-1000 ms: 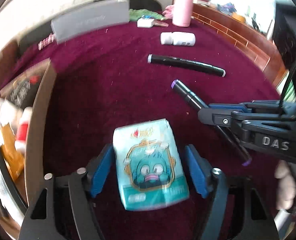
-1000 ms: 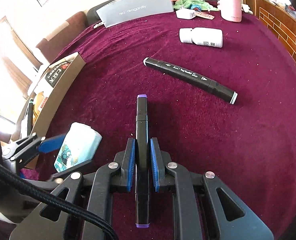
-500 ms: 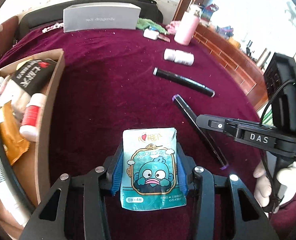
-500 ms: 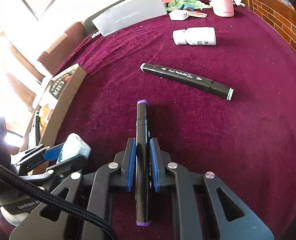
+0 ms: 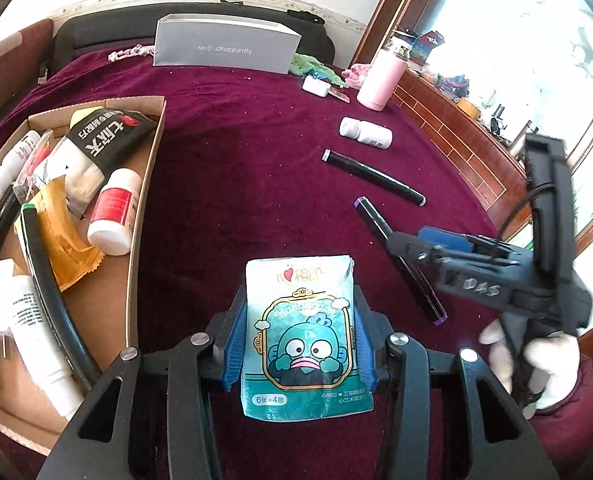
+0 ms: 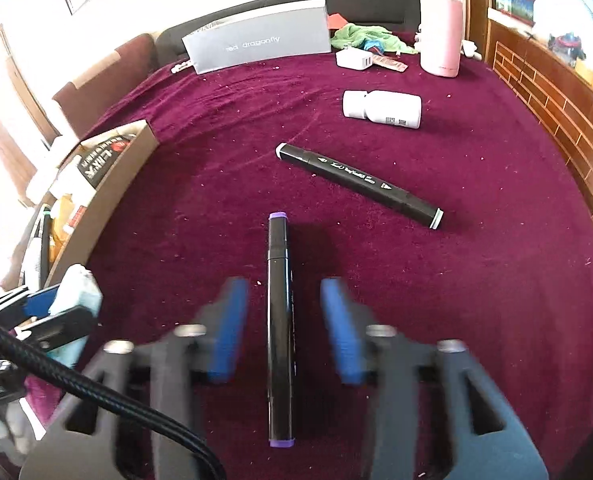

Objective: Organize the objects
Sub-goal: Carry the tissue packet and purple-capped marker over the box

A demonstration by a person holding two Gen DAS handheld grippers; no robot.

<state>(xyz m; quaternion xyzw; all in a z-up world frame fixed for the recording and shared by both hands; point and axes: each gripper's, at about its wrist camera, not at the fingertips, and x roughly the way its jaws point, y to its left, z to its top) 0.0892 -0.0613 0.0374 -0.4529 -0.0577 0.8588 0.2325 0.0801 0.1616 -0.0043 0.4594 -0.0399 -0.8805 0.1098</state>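
The left gripper (image 5: 299, 344) is clenching a teal tissue pack (image 5: 304, 336) between its blue pads (image 5: 232, 344), which are pressing on both side edges of the pack; the pack is standing clear above the maroon cloth (image 5: 236, 184), just right of the cardboard box (image 5: 146, 184). The box is holding a white bottle with a red label (image 5: 114, 212), a black-and-white tube (image 5: 96, 148), an orange wrapper (image 5: 64, 240) and a black marker (image 5: 52, 292), among other things. The right gripper (image 6: 284, 328) is standing released: its jaws have just been opening, its blurred pads (image 6: 228, 328) are sitting apart from the purple-capped marker (image 6: 279, 320), which is lying on the cloth between them, pointing away from the camera. Farther off, a second black marker (image 6: 358, 184) is lying at a slant, and beyond it a white bottle (image 6: 382, 109) is resting on its side. A pink flask (image 6: 441, 36) is standing upright near the far edge, beside a white charger (image 6: 352, 59) and a green rag (image 6: 362, 36). A grey box (image 6: 256, 40) is standing at the back. In the left wrist view, a white-gloved hand (image 5: 536, 360) is gripping the right gripper's handle.
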